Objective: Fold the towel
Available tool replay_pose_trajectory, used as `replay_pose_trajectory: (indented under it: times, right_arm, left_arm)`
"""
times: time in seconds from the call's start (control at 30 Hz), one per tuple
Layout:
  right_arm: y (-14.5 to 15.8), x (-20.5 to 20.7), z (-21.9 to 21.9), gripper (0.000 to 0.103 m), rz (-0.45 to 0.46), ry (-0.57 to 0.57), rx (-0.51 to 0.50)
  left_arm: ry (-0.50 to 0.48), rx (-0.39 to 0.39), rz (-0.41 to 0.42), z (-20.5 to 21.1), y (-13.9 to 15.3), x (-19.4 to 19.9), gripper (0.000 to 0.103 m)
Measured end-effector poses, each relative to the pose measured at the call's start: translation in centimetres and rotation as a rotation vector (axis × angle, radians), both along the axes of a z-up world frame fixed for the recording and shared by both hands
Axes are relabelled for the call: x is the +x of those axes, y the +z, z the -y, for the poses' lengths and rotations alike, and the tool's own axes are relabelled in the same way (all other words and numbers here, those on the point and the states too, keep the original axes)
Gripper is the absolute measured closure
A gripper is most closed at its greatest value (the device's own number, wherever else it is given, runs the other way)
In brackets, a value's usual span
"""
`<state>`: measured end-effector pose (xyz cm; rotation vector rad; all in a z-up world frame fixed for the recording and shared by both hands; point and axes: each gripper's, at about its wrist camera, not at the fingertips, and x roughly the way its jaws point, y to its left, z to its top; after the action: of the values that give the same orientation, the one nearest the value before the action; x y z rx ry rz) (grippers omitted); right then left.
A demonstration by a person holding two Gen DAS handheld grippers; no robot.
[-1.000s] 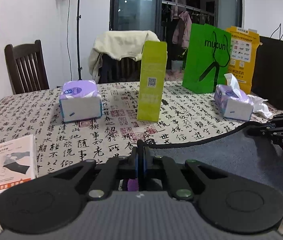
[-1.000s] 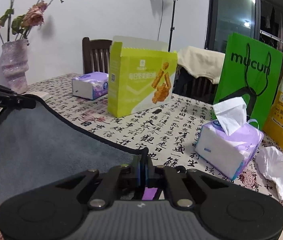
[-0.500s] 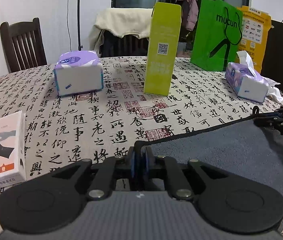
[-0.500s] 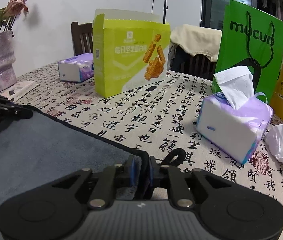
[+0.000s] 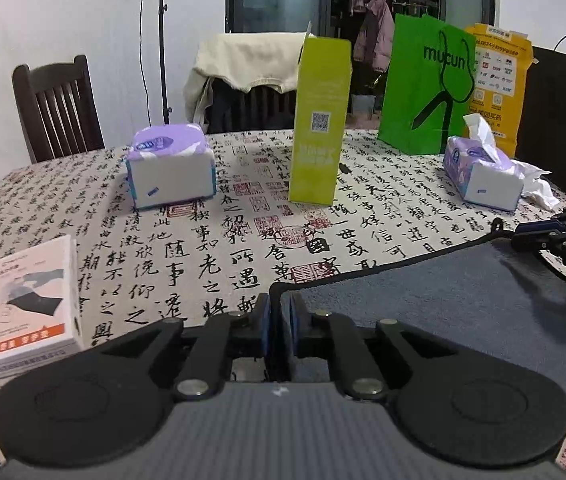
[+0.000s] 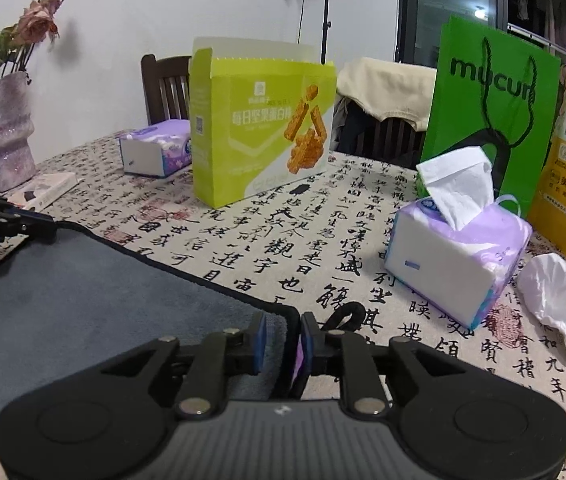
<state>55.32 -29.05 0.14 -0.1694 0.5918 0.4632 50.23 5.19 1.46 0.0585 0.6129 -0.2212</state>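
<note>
A grey towel with a black hem [image 5: 443, 304] lies low over the calligraphy-print tablecloth, stretched between my two grippers. My left gripper [image 5: 280, 312] is shut on the towel's left corner. My right gripper [image 6: 283, 336] is shut on the towel's right corner [image 6: 279, 320], its jaws a little apart with the cloth between them. The towel spreads to the left in the right wrist view [image 6: 95, 292]. The right gripper shows at the right edge of the left wrist view [image 5: 563, 236], and the left gripper at the left edge of the right wrist view [image 6: 7, 220].
On the table [image 5: 211, 248] stand a lime snack box [image 5: 319, 124], two purple tissue packs [image 5: 171, 172] [image 5: 483, 176], a green bag [image 5: 423, 88], a yellow bag [image 5: 499, 80], a white booklet box [image 5: 27, 304], crumpled tissue [image 6: 563, 304] and a vase [image 6: 3, 132]. Chairs stand behind.
Both grippers have come down toward the table with the towel corners; the towel has gone from hanging raised to lying nearly flat. The right jaws have eased slightly apart.
</note>
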Motion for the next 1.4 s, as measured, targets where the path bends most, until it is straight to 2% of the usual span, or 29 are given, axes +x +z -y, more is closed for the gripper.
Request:
replay_pose_trajectory:
  times: [0.1,0.3,0.37,0.4,0.47,0.53,0.57,0.63,0.7,0.73,0.9,0.97,1.13,1.4]
  right_arm:
    - [0.7,-1.1,-0.1,0.085,0.016,0.003,0.004]
    - [1.8,-3.6,-0.1,0.084,0.036,0.018,0.017]
    - [1.9,-4.5,-0.3,0.081,0.043,0.017,0.022]
    - [1.9,-4.8,-0.3,0.076,0.046,0.016,0.023]
    - [2.0,-5.7,-0.3,0.064,0.054,0.014,0.026]
    - [2.0,-6.5,-0.2,0.046,0.058,0.014,0.035]
    - [2.1,-6.8,-0.2,0.043,0.06,0.012,0.038]
    - [2.1,-7.4,-0.2,0.023,0.067,0.001,0.044]
    - [2.1,-8.0,-0.1,0.01,0.075,-0.012,0.051]
    - [2.2,-8.2,-0.1,0.01,0.077,-0.013,0.057]
    - [2.2,-9.2,-0.3,0.01,0.083,-0.028,0.07]
    - [2.2,-9.6,-0.4,0.01,0.084,-0.031,0.078]
    - [2.1,-10.5,-0.7,0.0,0.084,-0.034,0.089]
    - [3.3,-13.2,-0.8,0.0,0.115,-0.041,0.082]
  left_arm:
    - [0.001,-0.003,0.015,-0.1,0.6,-1.2,0.092]
    - [0.004,-0.004,0.038,0.5,0.8,-3.7,0.073]
    - [0.005,-0.007,0.051,0.6,1.0,-4.6,0.06]
    - [0.008,-0.008,0.055,0.7,1.0,-5.0,0.057]
    - [0.009,-0.014,0.063,0.7,1.2,-5.8,0.04]
    - [0.006,-0.017,0.074,0.8,1.3,-6.6,0.028]
    - [0.004,-0.015,0.086,0.9,1.4,-7.1,0.022]
    - [0.005,-0.008,0.108,1.0,1.5,-8.0,0.014]
    - [0.012,-0.001,0.121,1.2,1.5,-8.8,0.009]
    - [0.012,0.002,0.125,1.2,1.5,-9.0,0.006]
    - [0.024,0.004,0.137,1.3,1.3,-10.1,0.0]
    - [0.03,0.002,0.144,1.3,1.3,-10.5,0.0]
    - [0.041,0.0,0.158,1.3,1.7,-11.5,0.0]
    - [0.05,-0.001,0.194,1.2,2.9,-14.1,0.0]
